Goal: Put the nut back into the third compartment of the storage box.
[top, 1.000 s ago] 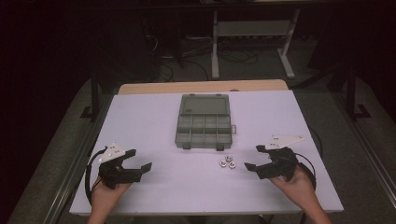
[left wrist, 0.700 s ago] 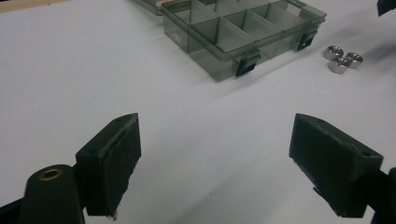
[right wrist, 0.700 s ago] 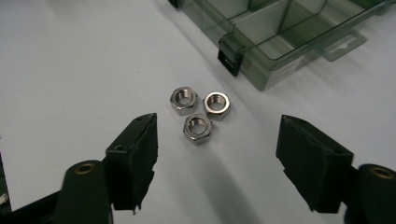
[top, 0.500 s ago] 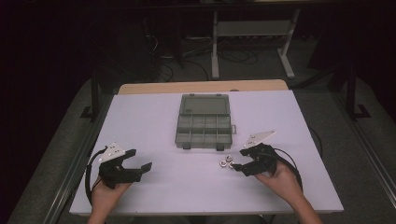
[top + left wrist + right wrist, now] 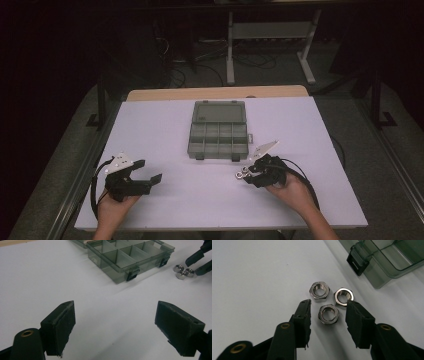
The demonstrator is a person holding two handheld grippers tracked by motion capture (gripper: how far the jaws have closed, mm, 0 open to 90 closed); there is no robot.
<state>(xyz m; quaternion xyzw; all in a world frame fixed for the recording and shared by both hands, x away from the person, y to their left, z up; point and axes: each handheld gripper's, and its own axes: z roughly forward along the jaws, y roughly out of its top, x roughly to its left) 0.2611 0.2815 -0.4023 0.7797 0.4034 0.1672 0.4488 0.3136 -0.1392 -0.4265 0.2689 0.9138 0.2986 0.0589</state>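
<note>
While my right gripper [image 5: 328, 315] hangs over the hex nuts, I log it thus: jaws have just been closing and now stand narrow, straddling the nearest nut [image 5: 328, 314] with a gap on each side; nothing is pinched yet.

Left gripper [image 5: 115, 322]: jaws spread wide, empty, resting well away from the nuts towards my left.

Hex nuts, three: bright steel, six flat sides, threaded bores, lying flat in a tight cluster on the table. Second nut [image 5: 319, 291] sits just beyond the nearest one; third nut [image 5: 343, 297] is just beside it, with my right-hand pad's tip overlapping its edge.

Organizer box [image 5: 219, 130]: smoky clear plastic, lid swung open, divided into small rectangular compartments, two black latches [image 5: 357, 262] on the wall facing the nuts, which lie just in front of its corner.

Table [image 5: 165, 135]: smooth matte white sheet.

Handling note, my judgement: I should shift slightly off the third nut, seat both pads on opposite flats of the nearest one, then close squarely; polished steel may skid from a corner grip.
</note>
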